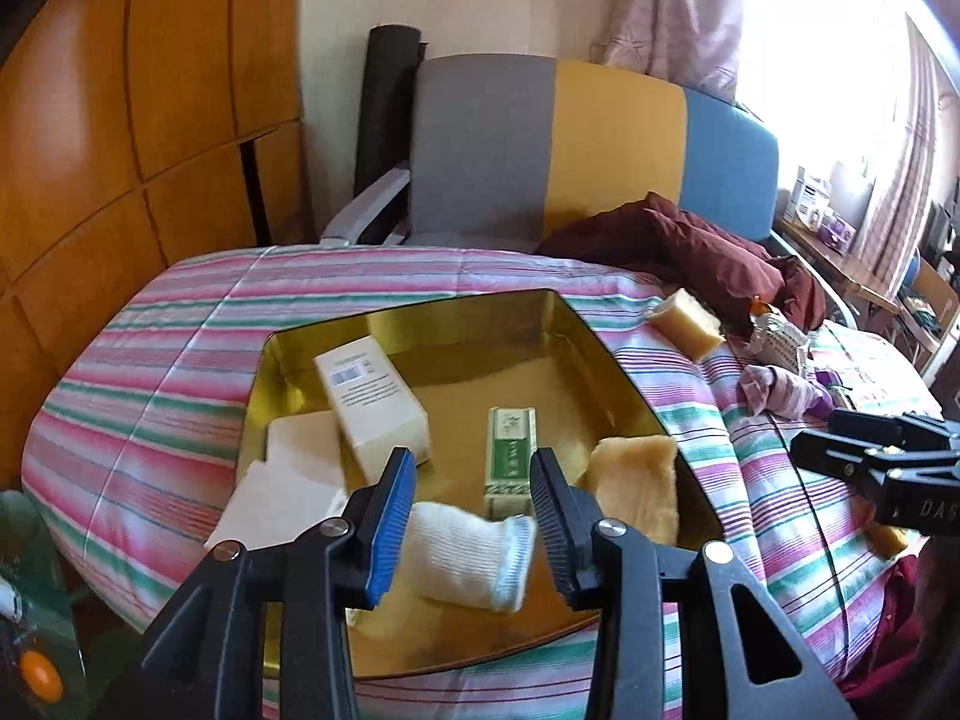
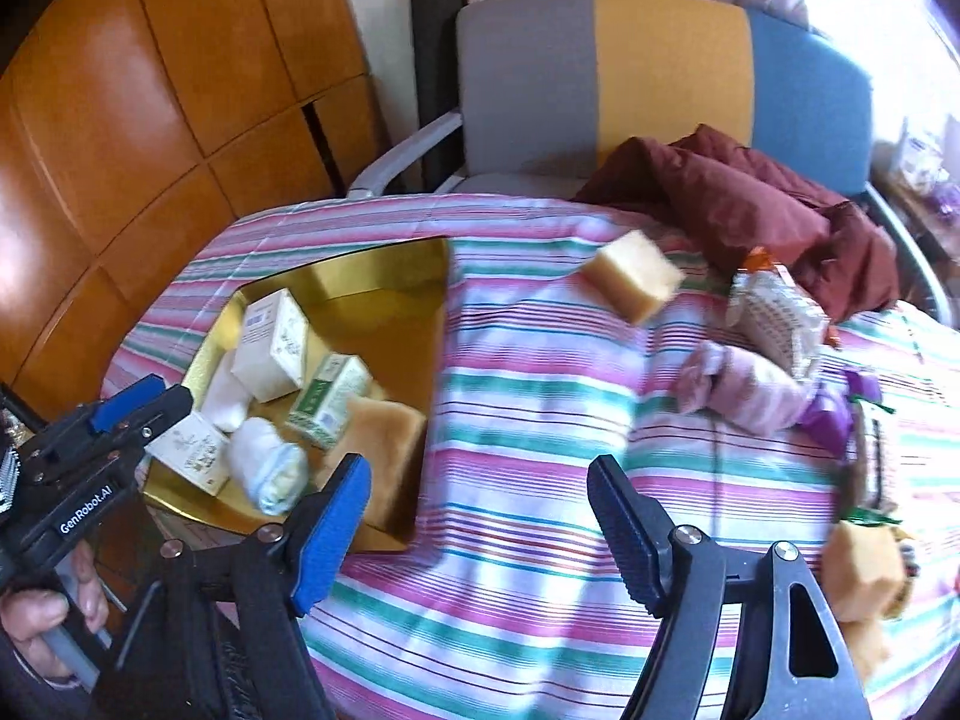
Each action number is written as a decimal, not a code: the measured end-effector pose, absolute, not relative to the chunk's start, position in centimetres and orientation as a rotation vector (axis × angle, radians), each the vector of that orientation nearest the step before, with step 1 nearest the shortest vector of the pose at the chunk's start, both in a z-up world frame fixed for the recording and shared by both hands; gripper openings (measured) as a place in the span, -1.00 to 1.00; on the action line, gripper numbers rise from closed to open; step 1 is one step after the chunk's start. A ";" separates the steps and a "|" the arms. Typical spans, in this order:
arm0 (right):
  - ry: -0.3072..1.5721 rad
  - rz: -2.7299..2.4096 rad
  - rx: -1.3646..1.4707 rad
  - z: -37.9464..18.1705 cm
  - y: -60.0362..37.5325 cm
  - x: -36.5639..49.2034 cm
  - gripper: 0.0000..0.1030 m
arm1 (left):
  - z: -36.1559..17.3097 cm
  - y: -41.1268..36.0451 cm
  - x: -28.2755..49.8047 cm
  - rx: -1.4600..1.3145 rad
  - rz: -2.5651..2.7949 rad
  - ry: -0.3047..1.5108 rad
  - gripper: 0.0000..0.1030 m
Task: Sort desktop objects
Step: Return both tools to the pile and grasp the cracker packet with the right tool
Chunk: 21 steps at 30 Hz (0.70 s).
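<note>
A gold tray lies on the striped cloth. It holds white boxes, a green-and-white box, a yellow sponge and a rolled white sock. My left gripper is open over the tray, its fingers either side of the sock, which lies loose. My right gripper is open and empty above the cloth, right of the tray. Another sponge lies on the cloth.
A pink sock bundle, a patterned packet, purple items and a sponge lie at the right. A maroon jacket sits at the back by a striped chair. A wooden cabinet stands left.
</note>
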State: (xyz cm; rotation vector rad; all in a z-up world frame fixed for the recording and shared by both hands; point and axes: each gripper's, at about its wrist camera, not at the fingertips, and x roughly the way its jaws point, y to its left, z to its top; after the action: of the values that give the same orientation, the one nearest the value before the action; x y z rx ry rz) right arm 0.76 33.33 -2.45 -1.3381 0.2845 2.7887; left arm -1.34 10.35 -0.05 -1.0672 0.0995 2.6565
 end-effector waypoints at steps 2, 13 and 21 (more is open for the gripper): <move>0.298 2.769 -1.324 -2.1 34.5 1.1 0.46 | 0.1 11.2 -1.4 -1.055 2.639 0.115 -0.23; 0.521 2.509 -1.166 -0.1 47.7 5.6 0.46 | 0.1 17.3 -1.0 -1.031 2.431 0.121 -0.22; 0.721 2.289 -1.117 -2.2 57.4 7.6 0.39 | -0.5 23.4 -0.1 -1.028 2.306 0.231 -0.22</move>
State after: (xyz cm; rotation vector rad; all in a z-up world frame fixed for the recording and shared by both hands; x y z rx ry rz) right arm 7.58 57.39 -2.16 -1.1174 0.7209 2.2891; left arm -0.11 23.38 -0.52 -1.0282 0.2311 2.3064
